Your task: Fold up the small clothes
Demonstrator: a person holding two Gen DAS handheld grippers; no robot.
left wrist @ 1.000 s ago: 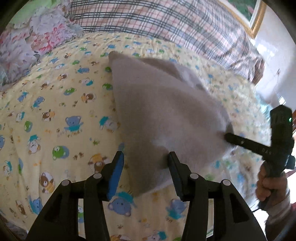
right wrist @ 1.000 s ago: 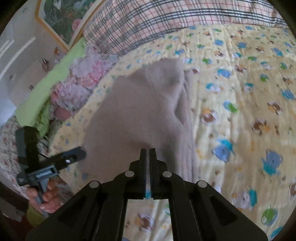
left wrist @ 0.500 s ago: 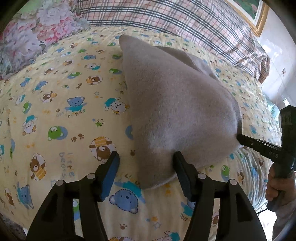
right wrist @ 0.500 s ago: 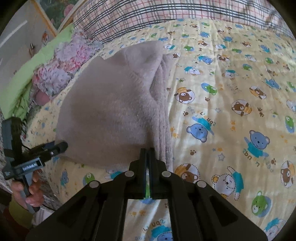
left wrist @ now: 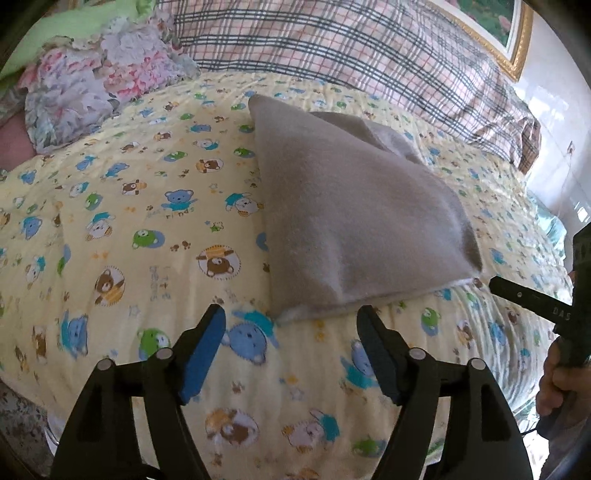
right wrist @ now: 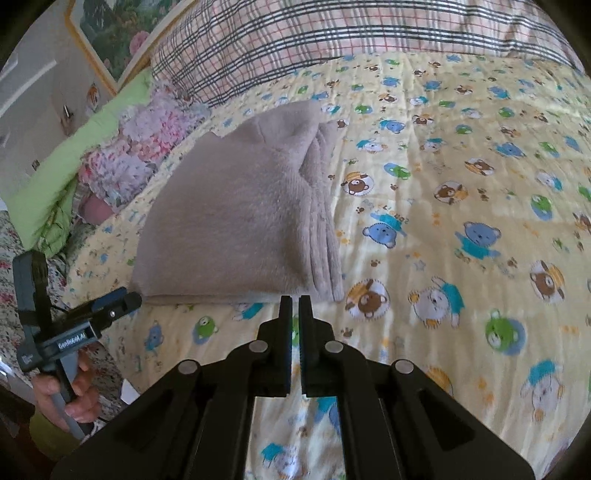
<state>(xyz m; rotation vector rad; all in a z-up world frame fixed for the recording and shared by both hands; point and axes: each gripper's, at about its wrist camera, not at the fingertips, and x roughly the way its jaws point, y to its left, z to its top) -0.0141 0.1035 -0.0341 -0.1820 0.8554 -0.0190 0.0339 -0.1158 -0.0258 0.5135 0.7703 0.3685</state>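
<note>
A small grey-brown fleece garment (left wrist: 343, 225) lies folded flat on the yellow bear-print bedspread (left wrist: 122, 236); it also shows in the right wrist view (right wrist: 236, 221). My left gripper (left wrist: 291, 325) is open and empty, just short of the garment's near edge. My right gripper (right wrist: 294, 301) is shut and empty, its tips just off the garment's near corner. Each gripper shows in the other's view: the right one (left wrist: 496, 284) at the garment's right corner, the left one (right wrist: 129, 300) at its left corner.
A plaid pillow (left wrist: 332, 48) lies along the far side of the bed. A floral cloth (left wrist: 85, 81) and a green blanket (right wrist: 59, 173) are bunched at the left. A framed picture (left wrist: 495, 26) hangs on the wall behind.
The right gripper has let go of the garment's corner and drawn back. The left gripper has backed off too. The garment has dropped from held up to lying flat.
</note>
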